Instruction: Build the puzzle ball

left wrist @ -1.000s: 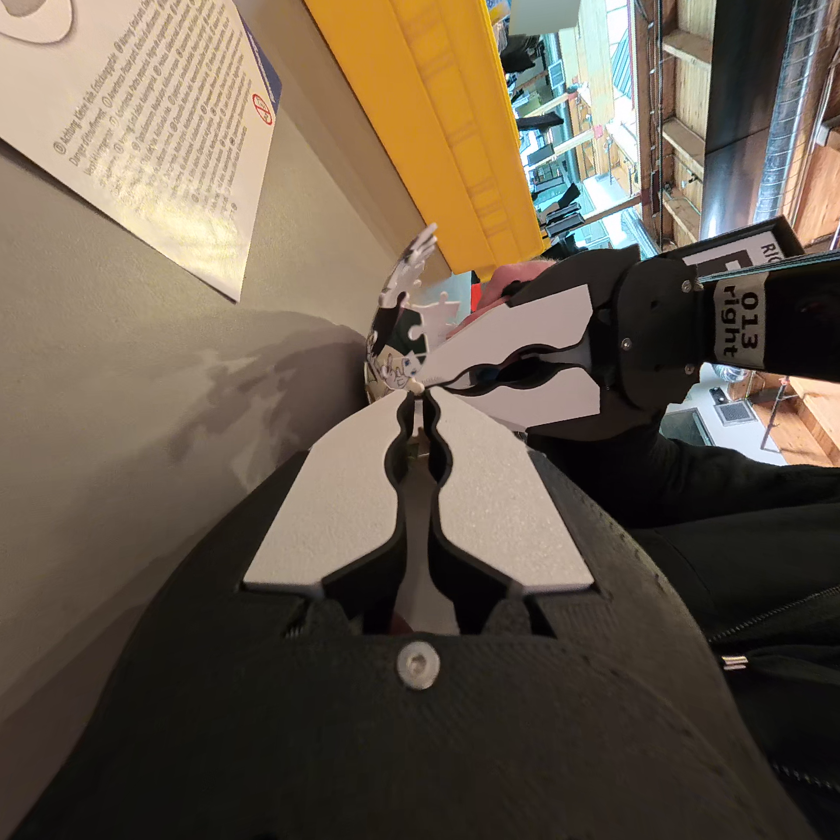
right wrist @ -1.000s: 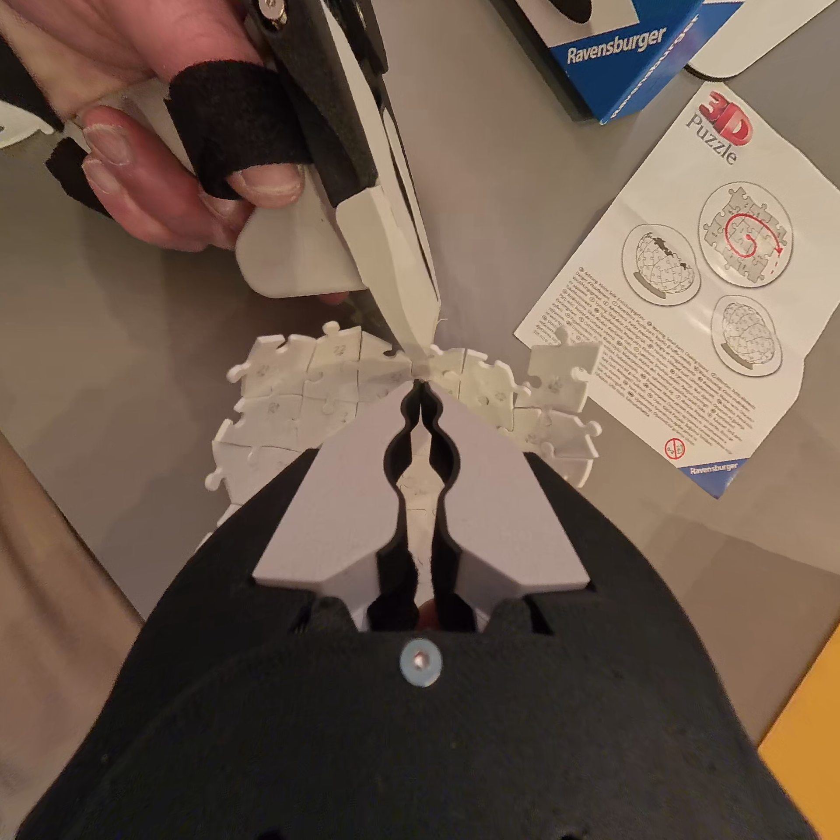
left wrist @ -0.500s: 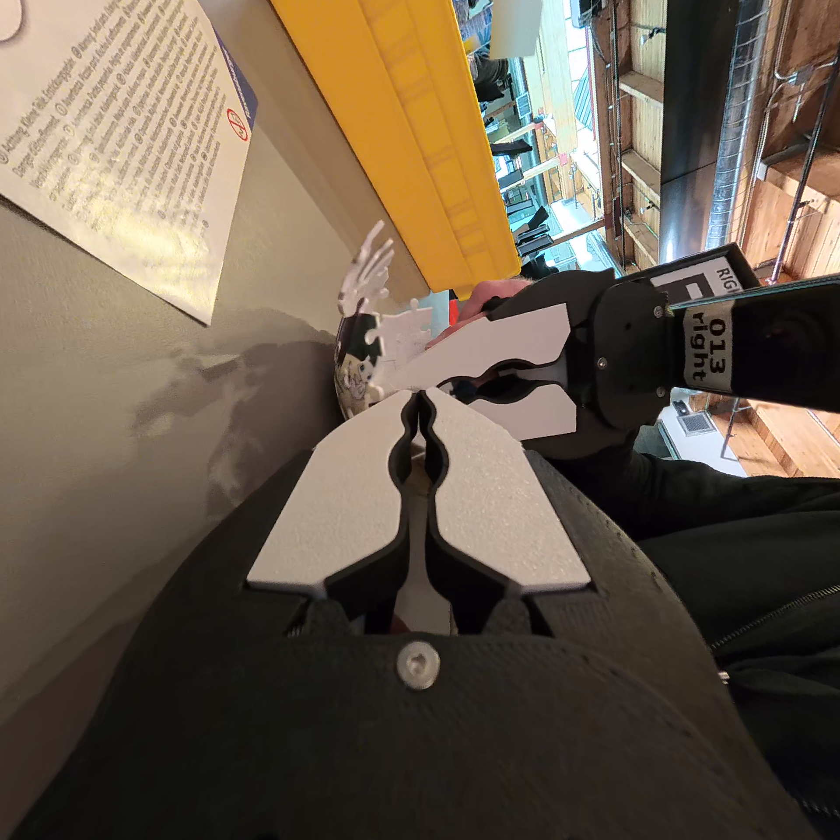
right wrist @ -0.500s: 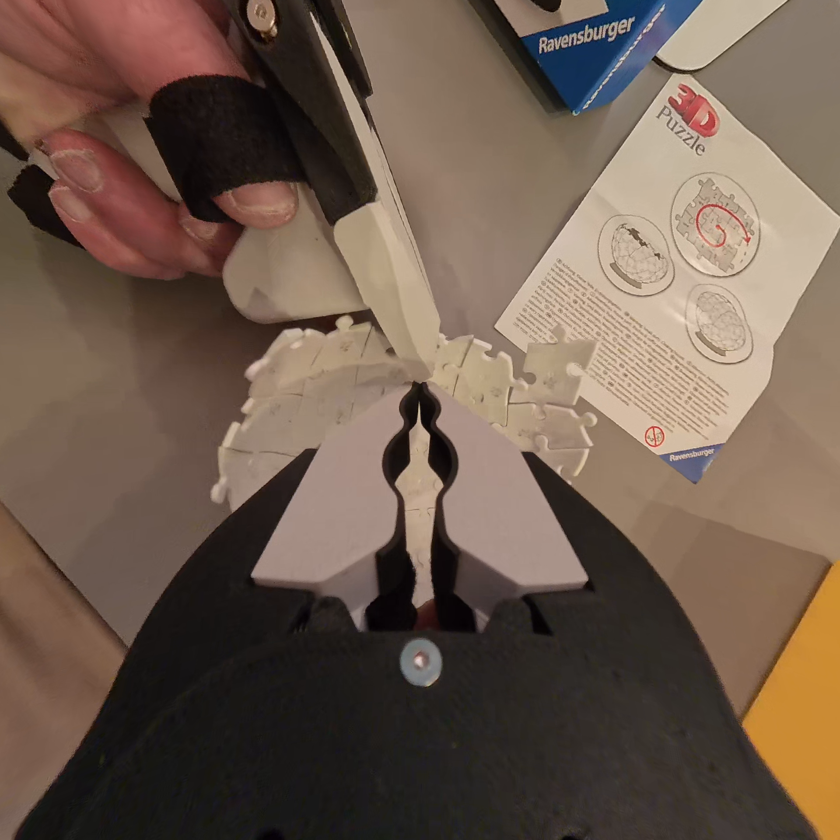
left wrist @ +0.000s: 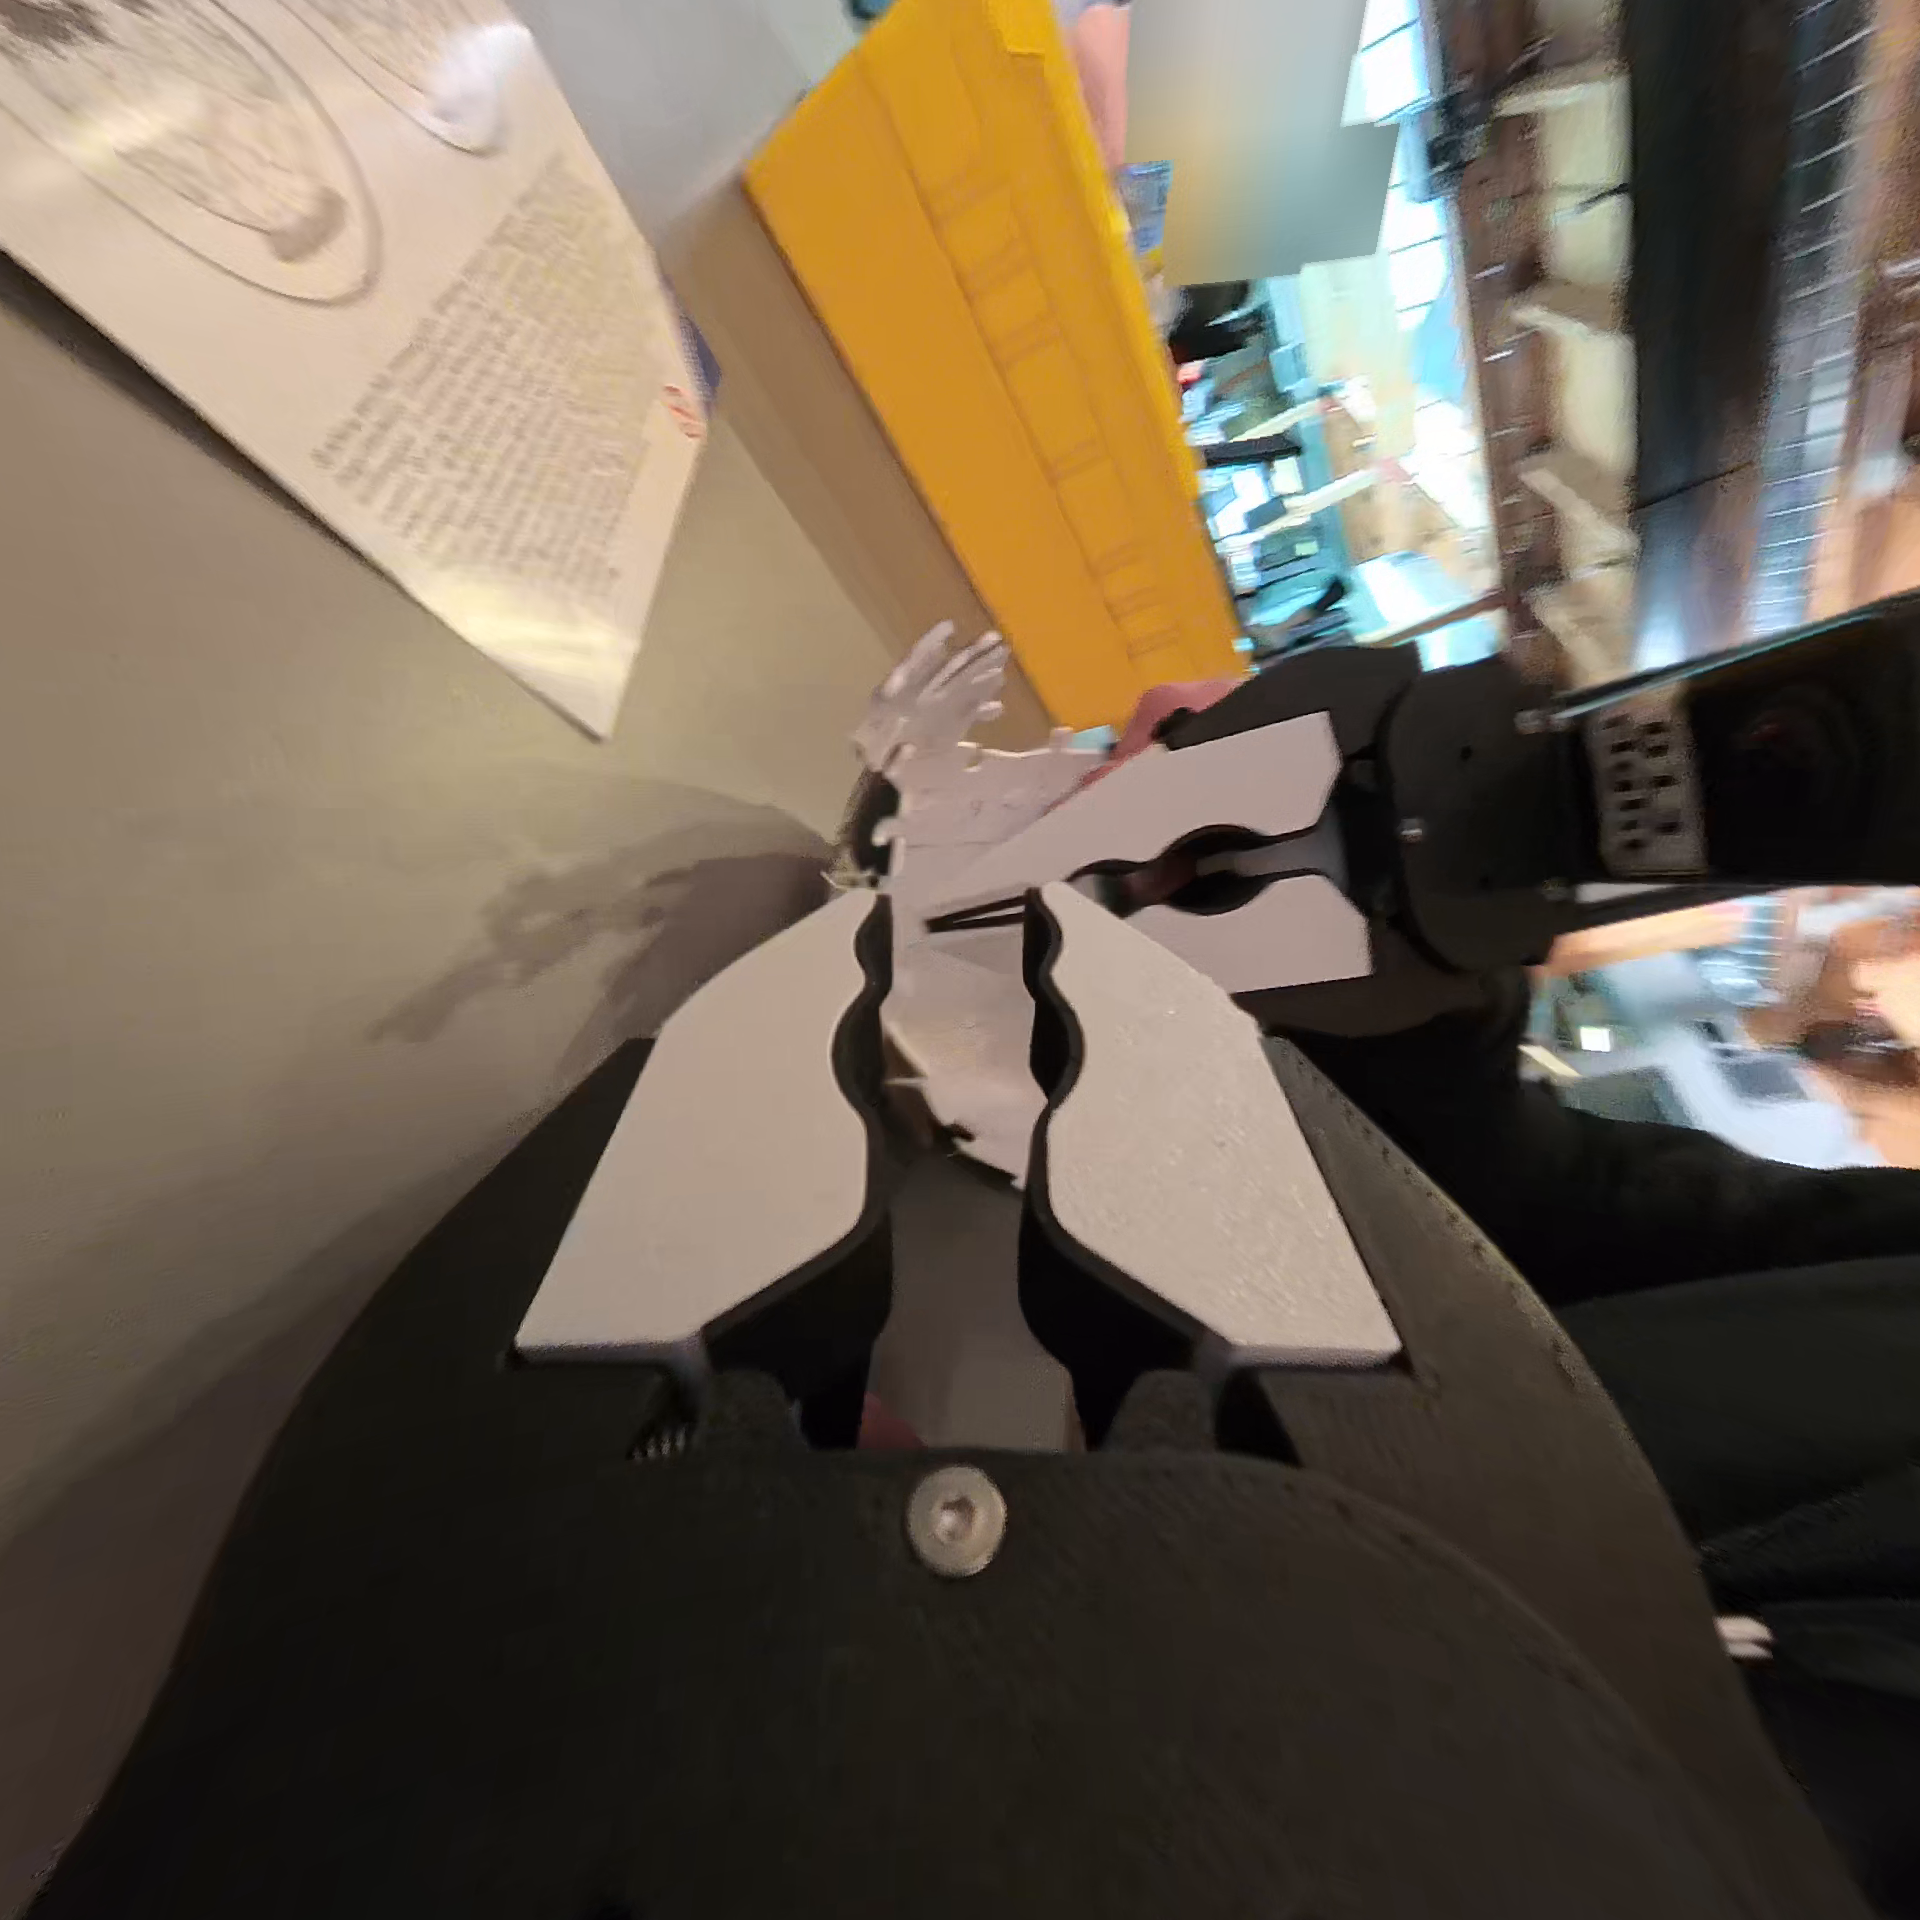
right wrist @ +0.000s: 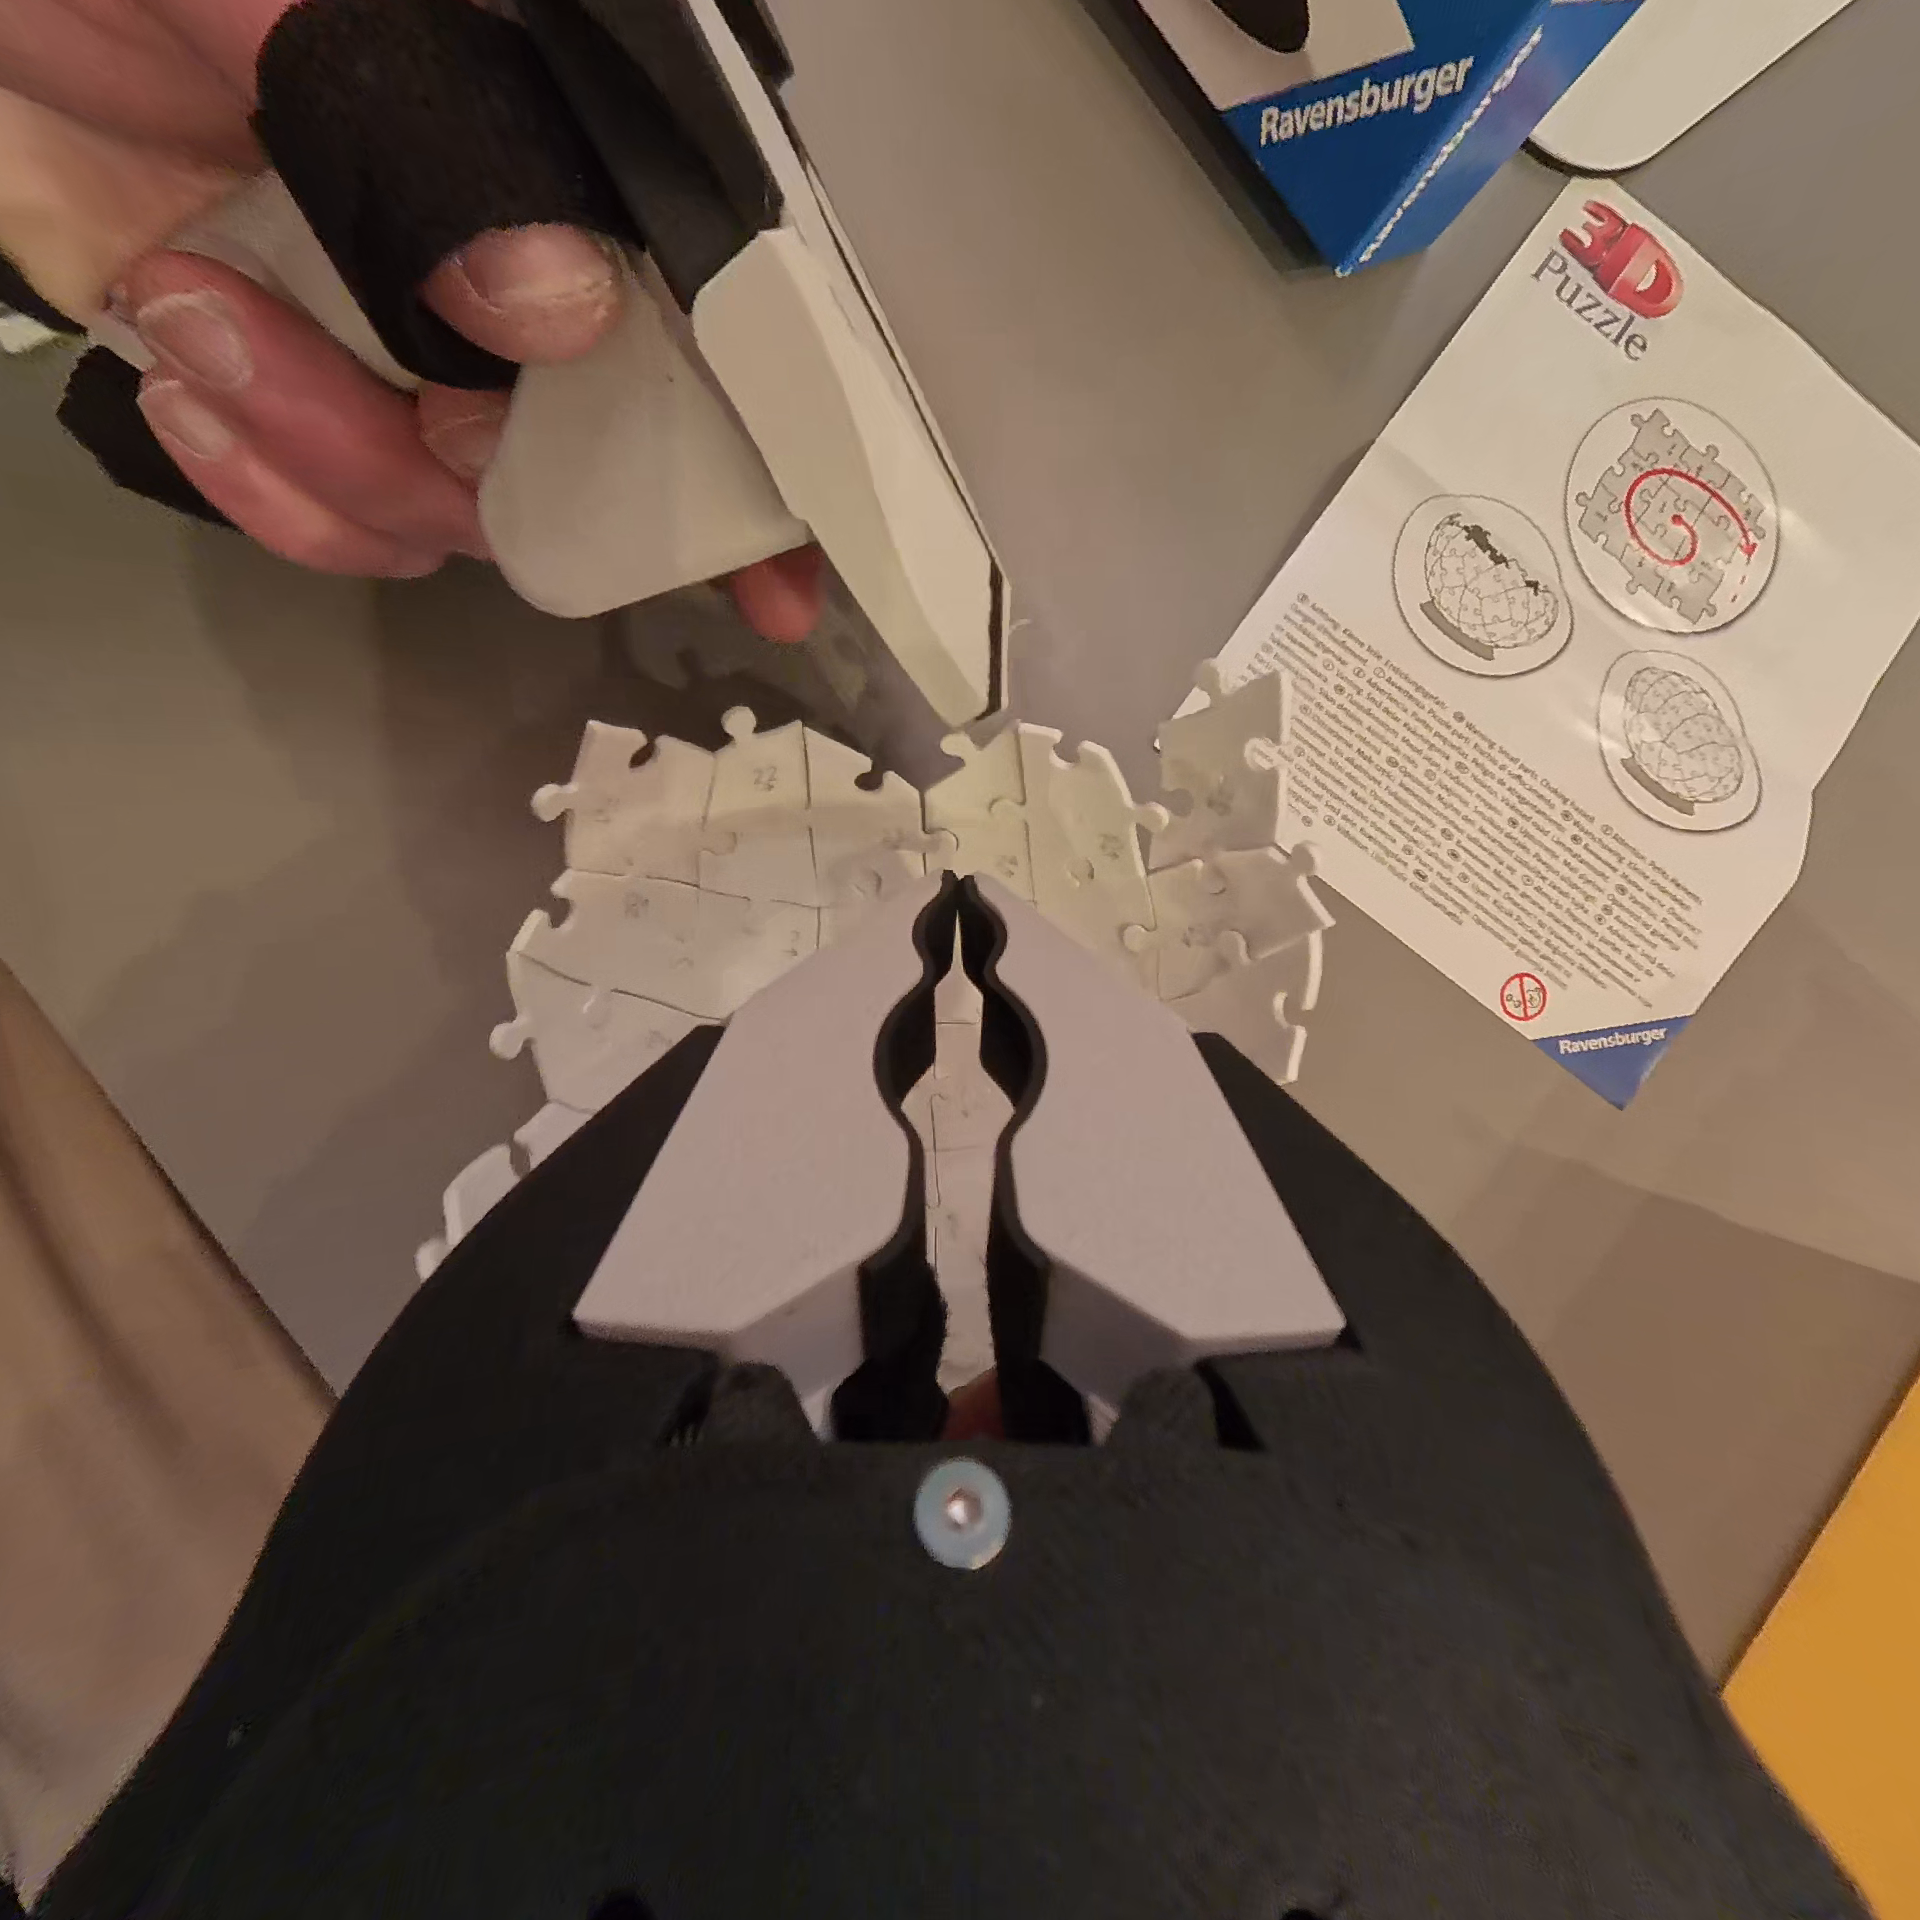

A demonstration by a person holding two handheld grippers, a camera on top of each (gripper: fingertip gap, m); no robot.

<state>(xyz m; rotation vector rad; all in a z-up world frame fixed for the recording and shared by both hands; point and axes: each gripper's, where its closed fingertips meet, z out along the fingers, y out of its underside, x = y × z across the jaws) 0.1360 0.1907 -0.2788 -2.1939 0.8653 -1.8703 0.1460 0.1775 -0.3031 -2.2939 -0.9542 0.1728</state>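
In the right wrist view, the curved puzzle shell (right wrist: 790,883) is pinched mid-frame by the right tongs (right wrist: 954,883), while the spread left tongs (right wrist: 982,707) are seen just above its upper rim.

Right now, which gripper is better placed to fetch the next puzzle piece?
Left. The left gripper is open and holds nothing, while the right gripper is shut on the partly built puzzle ball, holding it.

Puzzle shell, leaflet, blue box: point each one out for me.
Puzzle shell (right wrist: 727,862), right wrist view, white inner face.
Leaflet (right wrist: 1558,790), right wrist view, printed text block.
Blue box (right wrist: 1382,135), right wrist view, blue side panel.
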